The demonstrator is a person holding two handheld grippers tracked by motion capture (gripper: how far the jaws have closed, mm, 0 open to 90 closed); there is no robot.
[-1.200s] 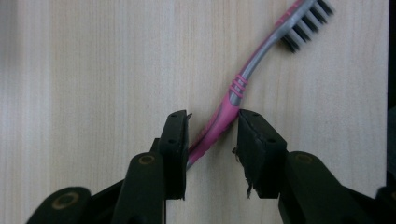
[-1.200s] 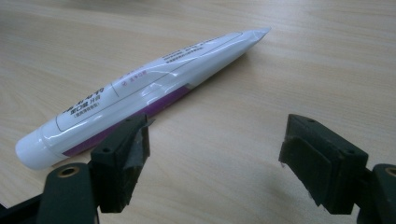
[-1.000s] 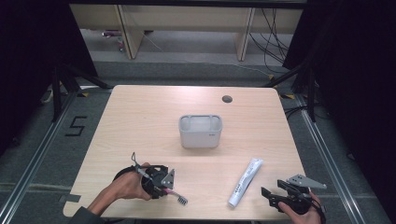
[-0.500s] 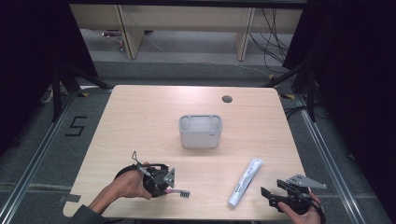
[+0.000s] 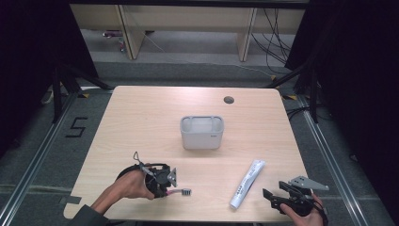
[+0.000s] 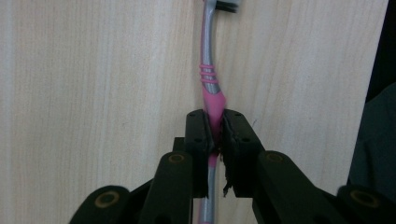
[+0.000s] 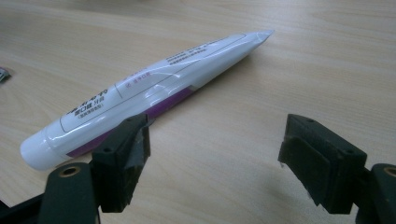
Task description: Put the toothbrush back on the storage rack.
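Nearest to us, our left claw [image 5: 172, 181] is clamped on the pink-and-grey plastic toothbrush [image 5: 180, 191]. In the left gripper view the two pads pinch the pink part of the handle [image 6: 214, 109], and the grey neck runs ahead over the light wooden table [image 5: 141, 122] to the bristle head at the top edge. From the high view the brush lies low at the near left of the table; we cannot tell whether it is lifted clear of the wood or resting on it.

At the near right, our right claw [image 7: 212, 161] stands wide with nothing between its jaws. The white toothpaste tube with a purple stripe [image 7: 140, 88] lies flat on the table just ahead and to the left of it, one pad [image 7: 126, 149] close beside the tube but not around it.

Farther on, at the middle of the table, sits the grey rectangular plastic holder [image 5: 201, 132], upright and seemingly empty.

We judge the work to be at an early stage: the toothbrush is gripped, the tube not yet taken, and both are well apart from the holder, where they probably belong.
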